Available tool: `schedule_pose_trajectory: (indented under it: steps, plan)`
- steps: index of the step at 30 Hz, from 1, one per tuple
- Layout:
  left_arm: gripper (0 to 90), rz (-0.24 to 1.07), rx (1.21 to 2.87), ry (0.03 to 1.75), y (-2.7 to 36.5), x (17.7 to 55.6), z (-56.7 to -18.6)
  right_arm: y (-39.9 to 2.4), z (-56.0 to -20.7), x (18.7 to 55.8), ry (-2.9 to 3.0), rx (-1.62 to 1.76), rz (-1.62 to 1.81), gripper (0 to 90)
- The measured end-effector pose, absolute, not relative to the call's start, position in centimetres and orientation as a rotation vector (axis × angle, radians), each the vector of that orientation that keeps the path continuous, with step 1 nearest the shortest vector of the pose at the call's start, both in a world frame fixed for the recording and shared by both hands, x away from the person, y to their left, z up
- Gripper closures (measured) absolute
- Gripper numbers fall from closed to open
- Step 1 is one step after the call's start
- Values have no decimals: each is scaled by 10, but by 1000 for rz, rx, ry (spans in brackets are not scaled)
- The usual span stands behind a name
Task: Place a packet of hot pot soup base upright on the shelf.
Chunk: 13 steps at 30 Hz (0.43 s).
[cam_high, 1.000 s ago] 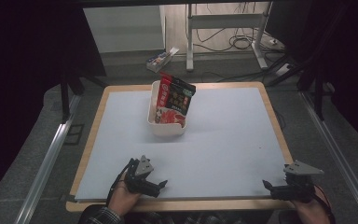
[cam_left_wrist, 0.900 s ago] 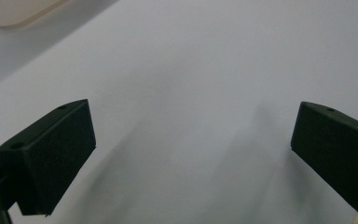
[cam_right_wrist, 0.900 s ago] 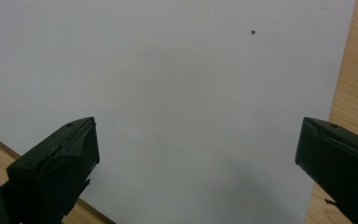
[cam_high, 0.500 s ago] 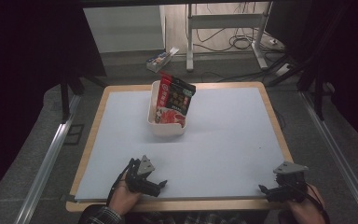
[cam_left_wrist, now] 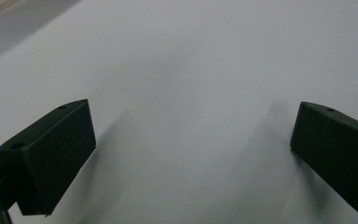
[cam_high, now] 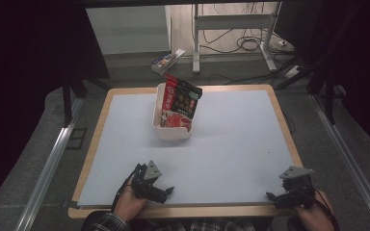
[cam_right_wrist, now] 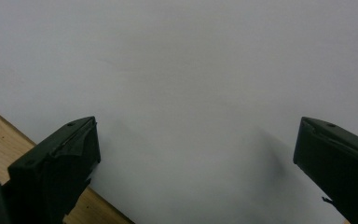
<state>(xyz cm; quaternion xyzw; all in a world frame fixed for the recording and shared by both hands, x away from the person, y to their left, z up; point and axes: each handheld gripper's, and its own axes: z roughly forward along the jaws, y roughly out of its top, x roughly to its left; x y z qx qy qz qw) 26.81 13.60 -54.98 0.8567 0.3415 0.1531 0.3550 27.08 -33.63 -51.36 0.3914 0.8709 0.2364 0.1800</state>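
High view shows a light, crinkly snack packet (cam_high: 180,103) upright in a white tub (cam_high: 173,131) mid-counter, best pinched at its top edge, both grippers' fingers wide.

A white tub (cam_high: 172,132) of rounded rectangular form is seen standing upright on the far middle of the pale mat. A red and black printed packet (cam_high: 180,102) is held inside it, tilted, its top edge raised above the tub's rim and leaning toward the right. The packet appears sealed; its print cannot be read.
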Motion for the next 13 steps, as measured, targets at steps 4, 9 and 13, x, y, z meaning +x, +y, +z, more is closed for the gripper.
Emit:
schedule_pose_trajectory:
  steps: [4, 9, 13]
  plan:
    - [0, 394, 2205, 893, 137, 269, -550, -341, -515, 276, 2495, 1181, 700, 14]
    - [0, 410, 2182, 888, 138, 269, -548, -341, -515, 276, 2496, 1181, 700, 13]
    - [0, 420, 2145, 887, 139, 269, -545, -342, -516, 276, 2500, 1172, 704, 12]
